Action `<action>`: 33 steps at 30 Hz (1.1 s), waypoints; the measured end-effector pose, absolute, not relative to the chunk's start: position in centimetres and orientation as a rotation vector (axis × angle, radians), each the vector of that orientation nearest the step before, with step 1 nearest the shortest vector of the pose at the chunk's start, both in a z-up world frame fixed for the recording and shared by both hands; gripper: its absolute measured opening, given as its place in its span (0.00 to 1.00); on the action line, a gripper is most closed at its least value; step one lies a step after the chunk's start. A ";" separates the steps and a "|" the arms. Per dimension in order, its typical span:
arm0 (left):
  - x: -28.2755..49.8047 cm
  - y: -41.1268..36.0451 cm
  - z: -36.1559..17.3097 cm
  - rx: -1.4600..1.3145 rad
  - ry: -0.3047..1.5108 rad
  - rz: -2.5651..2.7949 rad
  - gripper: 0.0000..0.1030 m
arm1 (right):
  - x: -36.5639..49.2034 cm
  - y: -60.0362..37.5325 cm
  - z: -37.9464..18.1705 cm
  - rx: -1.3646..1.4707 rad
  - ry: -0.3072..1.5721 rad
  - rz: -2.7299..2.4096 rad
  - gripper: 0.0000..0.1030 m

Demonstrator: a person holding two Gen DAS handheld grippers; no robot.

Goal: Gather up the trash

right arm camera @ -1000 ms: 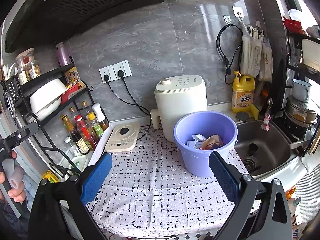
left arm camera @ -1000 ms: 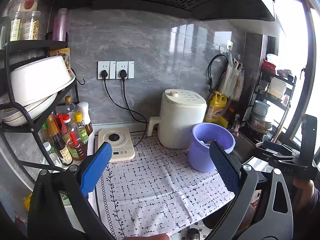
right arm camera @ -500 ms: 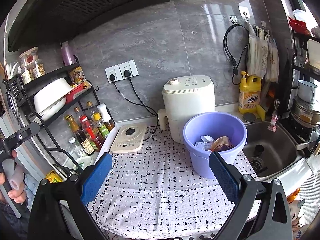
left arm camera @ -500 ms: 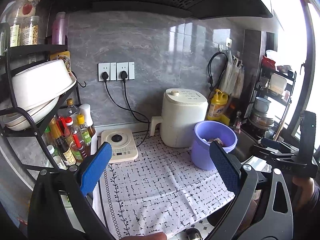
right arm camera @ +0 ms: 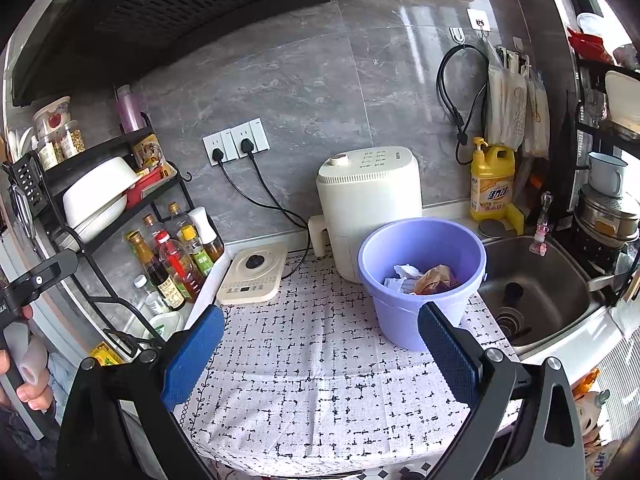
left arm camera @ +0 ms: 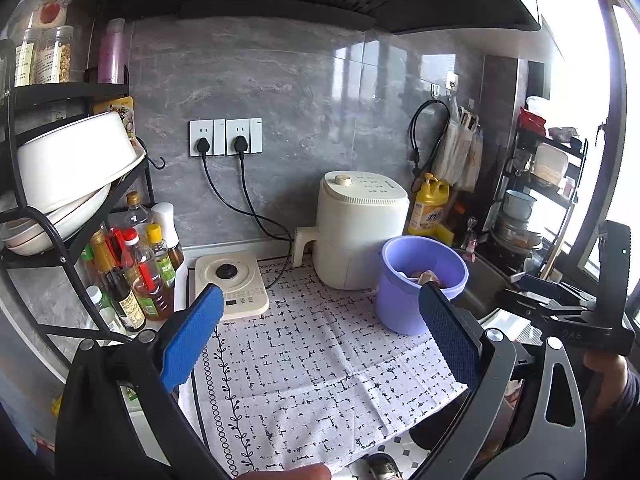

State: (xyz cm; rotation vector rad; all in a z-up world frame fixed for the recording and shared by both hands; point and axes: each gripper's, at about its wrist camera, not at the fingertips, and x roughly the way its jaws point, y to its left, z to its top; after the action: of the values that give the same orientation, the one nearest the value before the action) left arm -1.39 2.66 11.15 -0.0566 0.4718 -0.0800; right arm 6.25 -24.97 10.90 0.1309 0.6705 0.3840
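Right wrist view: right claw (right arm camera: 320,344) and left claw (left arm camera: 320,340) wide apart, both empty.

— What's the room like from where you sit?

— I see a grey marbled tile wall (right arm camera: 304,92) with two sockets (right arm camera: 236,141), both plugged. A black range hood (right arm camera: 192,4) hangs overhead.

— And the counter?

— I see a patterned white cloth (right arm camera: 320,364) over the counter, a steel sink (right arm camera: 536,280) at its right, and a black wire rack (left arm camera: 72,240) left. Daylight pours through a window (left arm camera: 624,128) at right.
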 end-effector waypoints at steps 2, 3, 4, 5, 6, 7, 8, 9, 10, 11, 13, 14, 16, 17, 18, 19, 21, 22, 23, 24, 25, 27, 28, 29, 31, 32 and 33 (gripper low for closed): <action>-1.4 2.7 11.2 -0.057 0.472 -0.081 0.94 | 6.1 -24.9 10.8 0.128 0.672 0.382 0.92; -1.4 2.7 11.1 -0.056 0.473 -0.081 0.94 | 6.0 -24.9 10.8 0.128 0.673 0.380 0.92; -1.4 2.6 11.1 -0.055 0.474 -0.082 0.94 | 6.0 -24.9 10.8 0.127 0.673 0.378 0.92; -1.4 2.6 11.1 -0.054 0.475 -0.083 0.94 | 5.9 -24.9 10.8 0.128 0.673 0.376 0.92; -1.4 2.5 11.0 -0.053 0.477 -0.085 0.94 | 5.9 -25.0 10.8 0.130 0.673 0.374 0.92; -1.4 2.4 11.0 -0.052 0.478 -0.085 0.94 | 5.8 -25.0 10.7 0.131 0.674 0.373 0.92; -1.4 2.4 11.0 -0.052 0.479 -0.087 0.94 | 5.7 -25.0 10.7 0.131 0.675 0.370 0.92; -1.4 2.4 11.0 -0.053 0.479 -0.088 0.94 | 5.6 -25.0 10.6 0.132 0.676 0.368 0.92; -1.3 2.4 10.9 -0.053 0.480 -0.089 0.94 | 5.6 -25.1 10.6 0.133 0.677 0.365 0.92; -1.3 2.4 10.9 -0.053 0.482 -0.090 0.94 | 5.5 -25.1 10.5 0.134 0.679 0.362 0.92; -1.2 2.5 10.8 -0.055 0.483 -0.093 0.94 | 5.4 -25.2 10.5 0.133 0.681 0.358 0.92; -1.2 2.5 10.8 -0.054 0.484 -0.094 0.94 | 5.4 -25.3 10.5 0.133 0.682 0.356 0.92; -1.2 2.5 10.7 -0.054 0.484 -0.093 0.94 | 5.4 -25.3 10.4 0.135 0.681 0.352 0.92; -1.2 2.5 10.7 -0.056 0.484 -0.092 0.94 | 5.4 -25.4 10.3 0.137 0.682 0.351 0.92; -1.1 2.7 10.6 -0.059 0.484 -0.092 0.94 | 5.4 -25.4 10.3 0.139 0.684 0.351 0.92; -1.1 2.7 10.6 -0.062 0.484 -0.091 0.94 | 5.4 -25.3 10.2 0.140 0.686 0.351 0.92; -1.0 2.9 10.6 -0.066 0.481 -0.093 0.94 | 5.4 -25.2 10.2 0.134 0.688 0.355 0.92; -0.9 2.8 10.5 -0.065 0.479 -0.096 0.94 | 5.4 -25.1 10.2 0.130 0.689 0.357 0.92; -0.9 2.8 10.5 -0.063 0.480 -0.098 0.94 | 5.5 -25.1 10.2 0.128 0.689 0.358 0.92; -0.7 2.7 10.4 -0.062 0.482 -0.096 0.94 | 5.5 -25.1 10.2 0.126 0.690 0.359 0.92; -0.6 2.7 10.3 -0.064 0.485 -0.097 0.94 | 5.6 -25.1 10.2 0.126 0.691 0.358 0.92; -0.2 2.8 10.0 -0.074 0.491 -0.101 0.94 | 5.7 -25.2 10.1 0.125 0.699 0.354 0.92; -0.1 2.8 9.9 -0.079 0.494 -0.102 0.94 | 5.9 -25.2 10.0 0.125 0.704 0.353 0.92; 0.2 2.9 9.7 -0.085 0.497 -0.106 0.94 | 6.0 -25.2 9.9 0.123 0.708 0.352 0.92; 0.8 2.8 9.4 -0.091 0.505 -0.107 0.94 | 6.3 -25.3 9.8 0.116 0.710 0.352 0.92; 1.0 2.7 9.2 -0.092 0.509 -0.107 0.94 | 6.4 -25.4 9.8 0.114 0.711 0.350 0.92; 1.2 2.7 9.0 -0.094 0.512 -0.107 0.94 | 6.5 -25.4 9.7 0.113 0.713 0.349 0.92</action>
State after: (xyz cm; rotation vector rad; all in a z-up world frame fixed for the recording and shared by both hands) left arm 1.24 2.68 9.01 -0.0937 0.5125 -0.1075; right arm 6.52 -25.42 9.71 0.1133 0.7134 0.3486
